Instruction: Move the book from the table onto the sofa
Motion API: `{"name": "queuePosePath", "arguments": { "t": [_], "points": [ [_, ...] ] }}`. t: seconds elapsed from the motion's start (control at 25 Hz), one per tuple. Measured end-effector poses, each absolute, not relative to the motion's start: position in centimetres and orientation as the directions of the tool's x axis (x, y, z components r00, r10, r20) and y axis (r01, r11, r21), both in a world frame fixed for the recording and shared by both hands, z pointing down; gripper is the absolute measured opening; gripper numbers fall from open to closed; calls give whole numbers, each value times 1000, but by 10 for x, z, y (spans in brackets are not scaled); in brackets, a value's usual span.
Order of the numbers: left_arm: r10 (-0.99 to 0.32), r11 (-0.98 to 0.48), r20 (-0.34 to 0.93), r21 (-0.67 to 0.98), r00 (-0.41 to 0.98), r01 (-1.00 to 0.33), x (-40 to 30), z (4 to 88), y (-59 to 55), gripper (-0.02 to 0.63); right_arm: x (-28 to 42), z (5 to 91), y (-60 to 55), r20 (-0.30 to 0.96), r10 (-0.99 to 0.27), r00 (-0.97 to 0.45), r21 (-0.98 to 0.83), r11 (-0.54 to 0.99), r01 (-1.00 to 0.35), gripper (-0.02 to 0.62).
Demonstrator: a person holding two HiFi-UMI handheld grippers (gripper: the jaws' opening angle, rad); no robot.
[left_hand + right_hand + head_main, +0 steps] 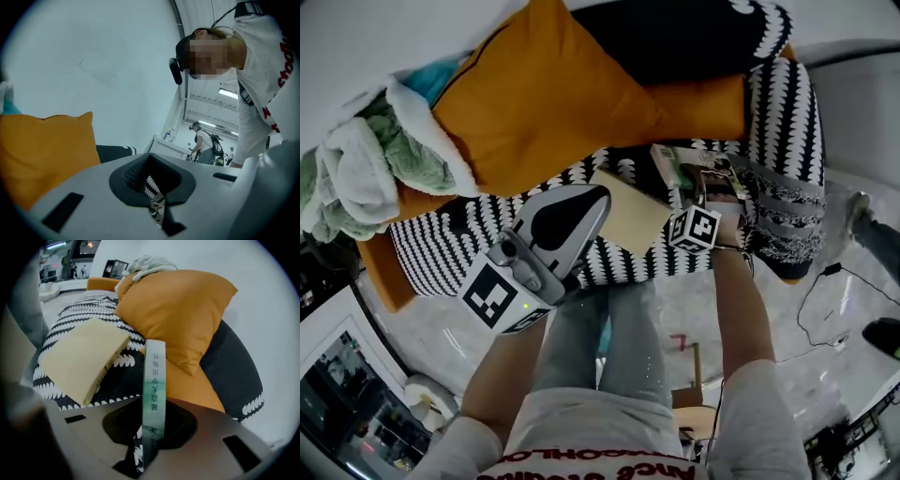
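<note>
A thin book with a green and white spine (154, 380) stands on edge between the jaws of my right gripper (151, 432), which is shut on it. In the head view this book (682, 165) hangs over the black-and-white patterned sofa (778, 141), with the right gripper (710, 186) just beneath it. A pale yellow book (628, 212) lies flat on the sofa seat, also seen in the right gripper view (79, 359). My left gripper (589, 202) hovers beside the yellow book, shut, with nothing in it (154, 199).
A large orange cushion (544, 94) leans on the sofa back, with a green and white blanket (366, 169) heaped at its left. The person's legs (609, 337) stand against the sofa front. Cables (834, 309) trail on the floor at right.
</note>
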State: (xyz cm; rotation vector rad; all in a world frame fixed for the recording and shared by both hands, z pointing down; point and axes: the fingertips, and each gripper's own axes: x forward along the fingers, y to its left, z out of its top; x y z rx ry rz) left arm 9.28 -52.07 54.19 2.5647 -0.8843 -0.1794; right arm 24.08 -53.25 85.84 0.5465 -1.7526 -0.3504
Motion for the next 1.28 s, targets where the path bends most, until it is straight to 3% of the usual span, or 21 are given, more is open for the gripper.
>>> {"name": "queuePosePath", "arguments": {
  "t": [0.44, 0.64, 0.72, 1.16, 1.28],
  "points": [
    [-611, -692, 38, 458, 790, -557, 79, 568, -515, 15, 223, 918, -507, 887, -438, -150, 369, 864, -342, 127],
    [-611, -687, 39, 471, 791, -554, 82, 572, -514, 15, 218, 922, -498, 921, -324, -215, 226, 897, -381, 252],
    [-611, -687, 37, 473, 791, -552, 83, 572, -514, 15, 216, 919, -494, 926, -292, -240, 183, 902, -390, 272],
    [-613, -689, 26, 472, 790, -550, 85, 567, -512, 15, 212, 891, -462, 941, -198, -276, 70, 908, -412, 270],
    [-621, -680, 27, 479, 783, -555, 84, 565, -513, 15, 214, 878, -459, 927, -217, -307, 54, 885, -463, 176]
  ]
}}
